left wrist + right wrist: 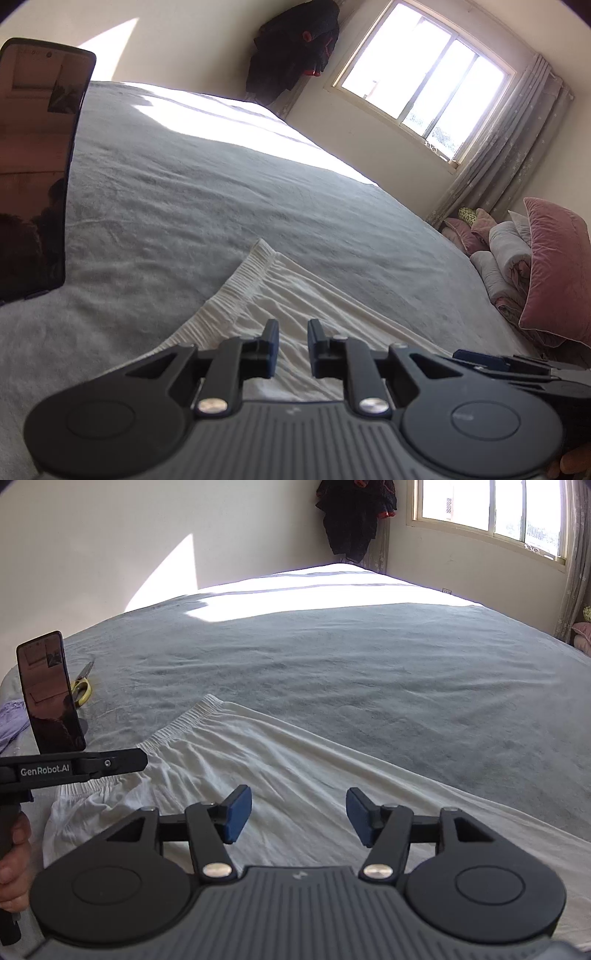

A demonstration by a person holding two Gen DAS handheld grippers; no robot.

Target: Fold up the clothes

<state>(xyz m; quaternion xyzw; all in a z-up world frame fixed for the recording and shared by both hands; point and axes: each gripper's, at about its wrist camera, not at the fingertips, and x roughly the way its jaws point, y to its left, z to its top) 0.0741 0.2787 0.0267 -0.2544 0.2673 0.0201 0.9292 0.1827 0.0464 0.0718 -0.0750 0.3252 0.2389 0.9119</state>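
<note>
White pants [280, 775] lie spread flat on the bed [369, 672], nothing folded yet. Left tongs [293, 343] hover narrow and empty near the waistband [236, 291]; right tongs [299, 818] gape wide, empty. Next probably grab an edge.

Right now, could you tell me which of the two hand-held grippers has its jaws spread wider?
The right hand-held gripper: a broad gap separates its blue pads above the white garment. The left hand-held gripper is open too, but more narrowly.
</note>
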